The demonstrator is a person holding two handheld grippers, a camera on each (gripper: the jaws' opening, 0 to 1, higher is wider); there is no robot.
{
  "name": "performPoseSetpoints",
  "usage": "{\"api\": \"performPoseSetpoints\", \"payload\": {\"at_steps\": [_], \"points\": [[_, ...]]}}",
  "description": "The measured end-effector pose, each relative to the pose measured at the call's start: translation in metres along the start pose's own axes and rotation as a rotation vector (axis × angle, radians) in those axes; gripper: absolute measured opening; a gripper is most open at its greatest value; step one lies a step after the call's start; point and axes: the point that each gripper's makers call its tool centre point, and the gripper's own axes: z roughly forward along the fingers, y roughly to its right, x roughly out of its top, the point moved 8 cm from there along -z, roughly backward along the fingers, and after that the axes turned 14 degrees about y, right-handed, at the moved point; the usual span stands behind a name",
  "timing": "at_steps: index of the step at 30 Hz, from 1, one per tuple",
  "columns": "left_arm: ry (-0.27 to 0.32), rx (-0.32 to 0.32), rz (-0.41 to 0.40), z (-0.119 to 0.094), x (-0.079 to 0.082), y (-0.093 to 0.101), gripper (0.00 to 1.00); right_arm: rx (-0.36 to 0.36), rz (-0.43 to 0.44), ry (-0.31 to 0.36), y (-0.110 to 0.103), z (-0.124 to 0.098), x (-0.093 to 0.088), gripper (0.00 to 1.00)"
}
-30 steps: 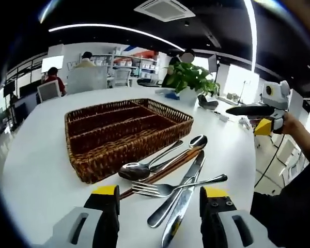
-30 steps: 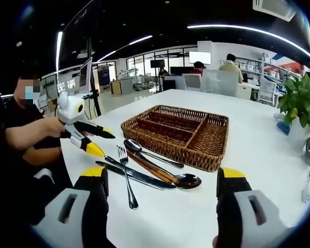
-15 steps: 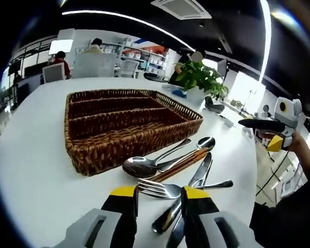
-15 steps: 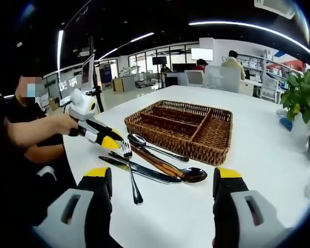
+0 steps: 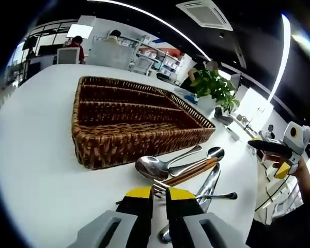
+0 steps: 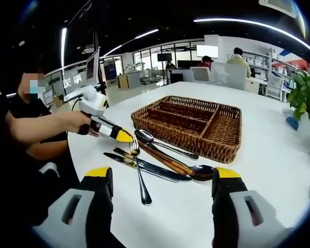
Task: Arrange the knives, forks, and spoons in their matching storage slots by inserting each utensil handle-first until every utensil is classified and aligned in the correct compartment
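Though unlabelled, fork (image 6: 140,173) by basket (image 6: 191,124)

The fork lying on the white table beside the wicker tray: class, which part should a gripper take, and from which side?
Probably the fork at its neck just behind the tines, coming from the tine end. It lies flat across the knife, so that end sits slightly raised, and its handle stays free to enter the wicker tray first. The left gripper has closed there.

Utensils (image 6: 160,163) on table (image 6: 279,170), just before basket (image 6: 191,124).
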Motion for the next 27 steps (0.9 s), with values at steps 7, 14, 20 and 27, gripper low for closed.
{"api": "performPoseSetpoints", "payload": {"at_steps": [7, 14, 20, 27], "points": [[0.006, -0.004, -0.014, -0.001, 0.001, 0.0, 0.06, 0.012, -0.006, -0.003, -0.003, 0.005, 0.0, 0.75], [0.003, 0.006, -0.05, -0.005, 0.001, 0.0, 0.04, 0.042, -0.025, -0.011, -0.01, 0.011, -0.001, 0.7], [0.005, 0.01, -0.027, -0.012, 0.001, 0.004, 0.04, 0.065, -0.007, -0.006, -0.015, 0.016, -0.003, 0.67], [0.006, 0.015, 0.008, -0.019, 0.002, 0.008, 0.03, 0.108, -0.036, -0.024, -0.021, 0.027, -0.006, 0.55]]}}
